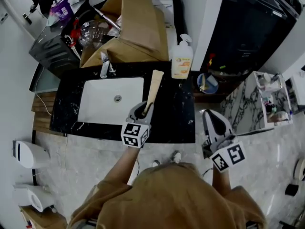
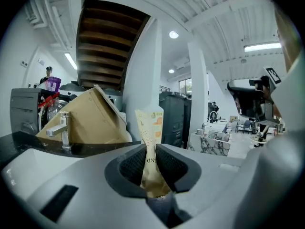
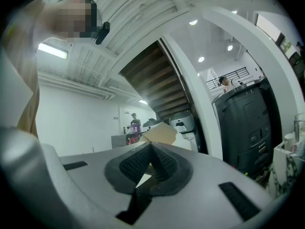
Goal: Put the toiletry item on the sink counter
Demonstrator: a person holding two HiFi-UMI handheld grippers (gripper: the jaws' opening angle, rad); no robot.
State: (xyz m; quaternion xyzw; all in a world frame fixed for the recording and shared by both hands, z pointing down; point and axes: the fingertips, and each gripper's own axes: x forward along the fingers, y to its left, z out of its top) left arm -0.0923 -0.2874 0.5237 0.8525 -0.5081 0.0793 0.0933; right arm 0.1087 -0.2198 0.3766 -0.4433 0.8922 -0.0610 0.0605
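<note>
Room: a washroom set-up is showing from above, with a black marbled desk (image 1: 178,116) sitting over a pale stone floor (image 1: 86,161).
Toiletry tube: a flat beige toiletry tube (image 1: 153,90) is stretching over the strip of desk just right of the white sink basin (image 1: 95,101), with its far end pointing toward the desk's back edge. Whether it is touching the desk I cannot tell. In the left gripper view the toiletry tube (image 2: 150,125) is rising straight out from between the pads, with orange print showing on its upper part.
Left gripper: the left gripper (image 1: 143,109) is hanging over the front part of the desk beside the basin, and its jaws are clamping the near end of the tube from both sides.
Right gripper: the right gripper (image 1: 212,118) is hovering past the desk's right end, over the floor and well apart from the tube. In the right gripper view its jaws are pressing together at the tips with nothing between them.
Pump bottle: a pump bottle (image 1: 182,61) is standing upright at the desk's back edge, near the tube's far end but apart from it.
Faucet: a metal faucet (image 1: 106,65) is standing behind the basin, to the tube's left.
Cardboard box: a brown cardboard box (image 1: 138,27) is leaning behind the desk, behind the faucet and beside the bottle.
Black cabinet: a tall black cabinet (image 1: 248,27) is standing to the right of the bottle, beyond the desk.
</note>
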